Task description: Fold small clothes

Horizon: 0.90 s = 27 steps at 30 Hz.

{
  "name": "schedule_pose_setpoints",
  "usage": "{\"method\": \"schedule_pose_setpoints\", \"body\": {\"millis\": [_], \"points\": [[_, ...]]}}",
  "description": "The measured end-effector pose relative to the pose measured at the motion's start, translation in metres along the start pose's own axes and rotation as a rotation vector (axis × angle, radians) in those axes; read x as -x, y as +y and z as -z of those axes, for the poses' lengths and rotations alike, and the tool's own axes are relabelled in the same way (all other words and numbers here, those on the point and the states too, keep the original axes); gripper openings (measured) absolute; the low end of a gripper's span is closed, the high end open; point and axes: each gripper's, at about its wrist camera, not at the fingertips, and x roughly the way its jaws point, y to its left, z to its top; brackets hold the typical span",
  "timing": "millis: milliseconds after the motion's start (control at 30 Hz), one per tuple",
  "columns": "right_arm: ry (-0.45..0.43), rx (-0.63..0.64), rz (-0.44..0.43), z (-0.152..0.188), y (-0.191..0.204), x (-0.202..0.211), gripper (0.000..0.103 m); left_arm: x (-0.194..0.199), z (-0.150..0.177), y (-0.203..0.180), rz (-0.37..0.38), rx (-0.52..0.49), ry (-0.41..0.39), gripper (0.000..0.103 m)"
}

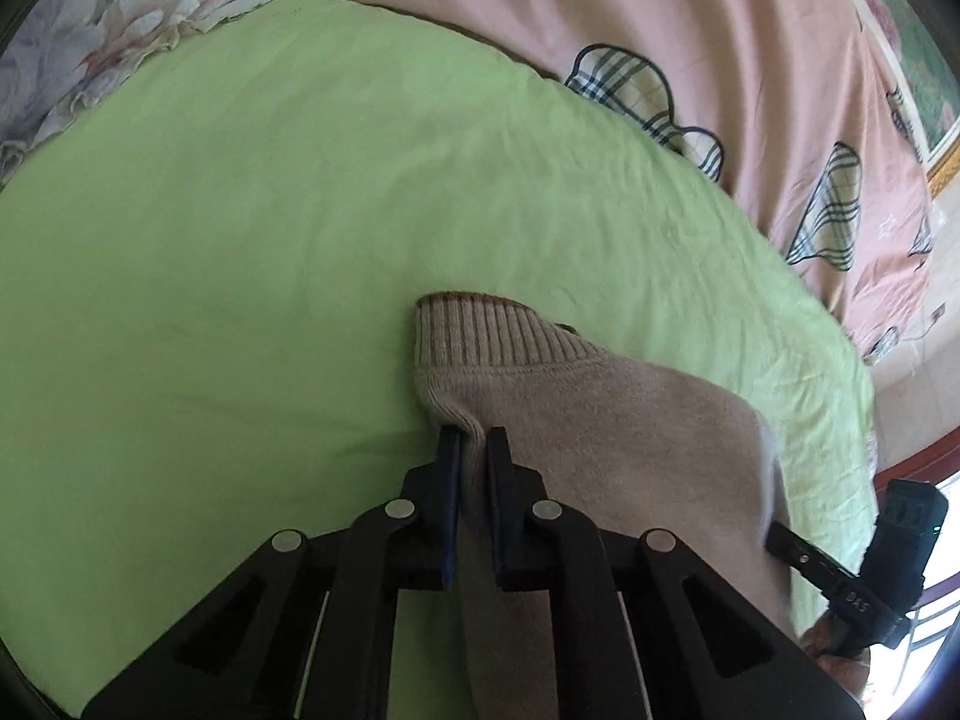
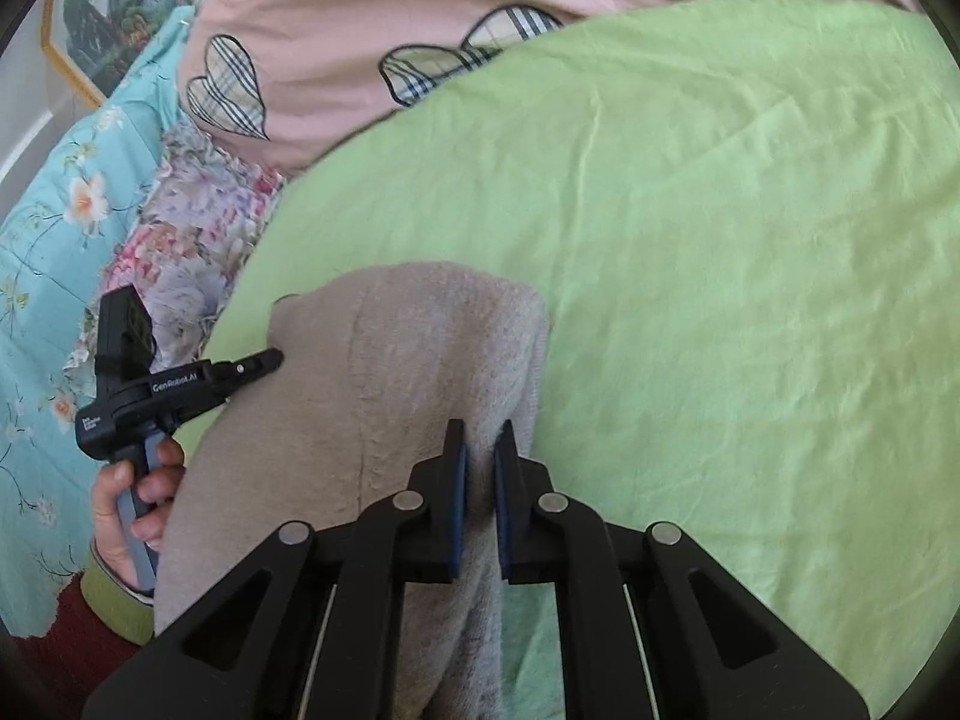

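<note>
A small beige knit sweater [image 1: 600, 420] with a ribbed collar [image 1: 480, 330] lies on a lime-green sheet [image 1: 240, 240]. My left gripper [image 1: 474, 441] is shut on a fold of the sweater just below the collar, at its left edge. In the right wrist view the same sweater [image 2: 420, 348] runs toward the camera, and my right gripper [image 2: 480, 438] is shut on its right edge. The left gripper [image 2: 267, 360] shows there too, pinching the sweater's left side, held by a hand [image 2: 138, 498]. Part of the right gripper's body [image 1: 852, 576] appears at the lower right of the left wrist view.
A pink quilt [image 1: 690, 30] with plaid heart patches lies beyond the green sheet. A floral pillow [image 1: 120, 18] sits at the far left, and a turquoise floral cover [image 2: 48, 240] lies at the left. A framed picture [image 2: 102, 18] hangs on the wall behind.
</note>
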Motion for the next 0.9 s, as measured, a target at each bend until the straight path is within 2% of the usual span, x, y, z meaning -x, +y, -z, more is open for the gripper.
{"method": "schedule_pose_setpoints", "body": {"millis": [100,133,167,233,300,400,567,633,700,800,900], "points": [[-0.02,0.005,-0.02,0.004,0.006,0.016,0.012,0.034,0.021,-0.007,0.023,-0.043,-0.026,0.011],[-0.022,0.002,-0.022,0.007,0.008,0.023,0.016,0.047,0.032,-0.012,0.041,-0.063,-0.028,0.011],[-0.026,0.0,-0.025,0.01,0.01,0.029,0.019,0.059,0.043,-0.015,0.061,-0.079,-0.027,0.016],[-0.037,-0.002,-0.034,0.021,0.014,0.046,0.042,0.084,0.072,-0.02,0.094,-0.116,-0.027,0.025],[-0.052,0.005,-0.053,0.04,0.021,0.066,0.05,0.11,0.108,-0.027,0.095,-0.178,-0.03,0.036],[-0.042,0.02,-0.056,0.072,0.03,0.085,0.05,0.137,0.16,-0.032,0.089,-0.24,-0.03,0.037],[-0.022,-0.004,-0.066,0.119,0.031,0.099,0.05,0.152,0.225,-0.03,0.111,-0.246,-0.002,0.04],[-0.009,-0.007,-0.057,0.131,0.031,0.098,0.05,0.145,0.243,-0.032,0.053,-0.257,0.007,0.04],[0.002,-0.006,-0.051,0.138,0.031,0.093,0.05,0.137,0.251,-0.035,0.004,-0.263,0.009,0.038],[0.001,-0.002,-0.054,0.141,0.036,0.089,0.05,0.128,0.246,-0.04,-0.027,-0.259,-0.036,0.038],[-0.007,0.014,-0.052,0.144,0.042,0.086,0.05,0.116,0.245,-0.041,-0.101,-0.264,-0.068,0.039]]}}
